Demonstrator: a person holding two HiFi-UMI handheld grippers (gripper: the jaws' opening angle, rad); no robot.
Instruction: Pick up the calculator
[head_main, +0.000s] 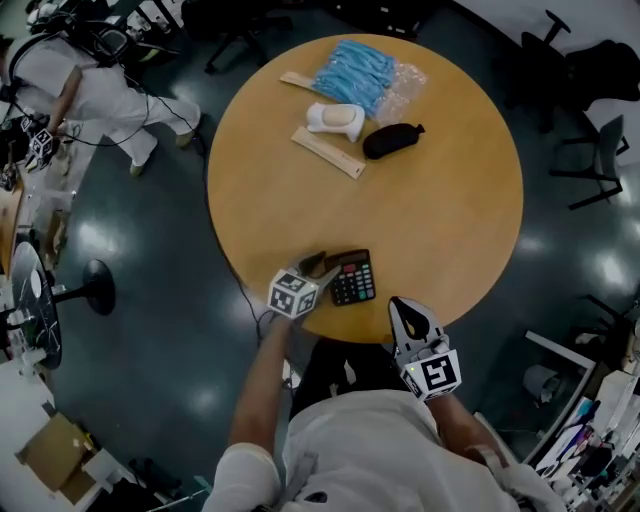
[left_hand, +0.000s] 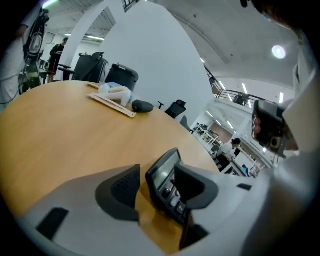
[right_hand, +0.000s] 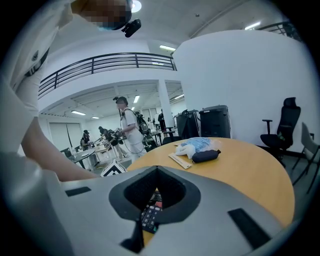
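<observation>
A black calculator (head_main: 352, 277) lies flat near the front edge of the round wooden table (head_main: 440, 210). My left gripper (head_main: 322, 266) is at its left end, open. In the left gripper view the calculator (left_hand: 165, 181) sits between the two dark pads, close against the right pad (left_hand: 192, 186), with a gap to the left one. The left gripper (left_hand: 157, 172) holds nothing. My right gripper (head_main: 404, 306) hangs over the table's front rim, right of the calculator, with its jaws together and empty. In the right gripper view the right gripper (right_hand: 157, 173) partly hides the calculator (right_hand: 150, 216).
At the table's far side lie a blue packet (head_main: 355, 70), a white object (head_main: 336, 120), a black pouch (head_main: 392, 139) and a wooden ruler (head_main: 327, 152). Office chairs (head_main: 598, 150) stand at the right. A person in white (head_main: 100, 95) is at the far left.
</observation>
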